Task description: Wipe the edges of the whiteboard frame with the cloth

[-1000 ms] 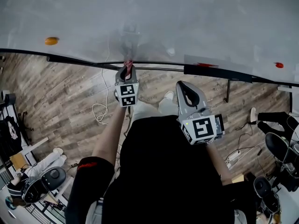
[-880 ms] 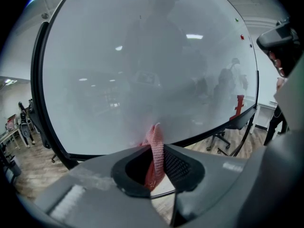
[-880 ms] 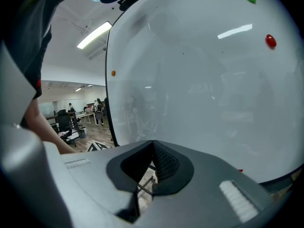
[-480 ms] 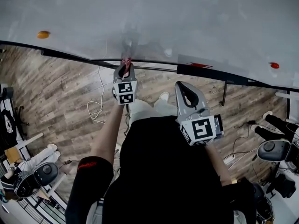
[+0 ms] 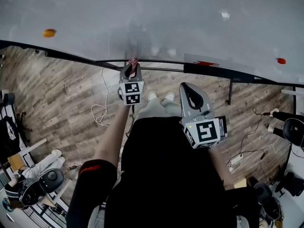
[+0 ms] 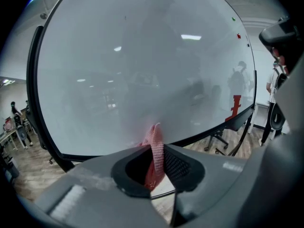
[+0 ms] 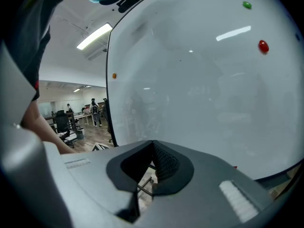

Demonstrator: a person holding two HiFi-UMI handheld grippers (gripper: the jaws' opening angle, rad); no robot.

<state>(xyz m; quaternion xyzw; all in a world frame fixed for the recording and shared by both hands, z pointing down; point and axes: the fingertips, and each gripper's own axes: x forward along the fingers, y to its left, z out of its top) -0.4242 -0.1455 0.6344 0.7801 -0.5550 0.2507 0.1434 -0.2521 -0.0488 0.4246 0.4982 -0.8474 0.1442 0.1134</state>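
Right now my left gripper (image 5: 131, 68) is clamped on the pink cloth (image 5: 132, 61) — a fold stands upright between the jaws, and its top pokes out past the tips. That top meets the whiteboard (image 5: 180, 18) straight ahead, at the black bottom frame (image 5: 71, 56). I can't tell whether it presses on the frame itself or on the white face just above it.

My right gripper (image 5: 189, 90) has its jaws together with nothing between them. It is held back beside the left one, short of the board and pointing at it. A red marker (image 5: 206, 63) lies on the frame ahead of it. An orange magnet (image 5: 49, 33) sits on the board well off to the left of the left gripper — a red magnet (image 5: 281, 61) well off to the right of the right one.
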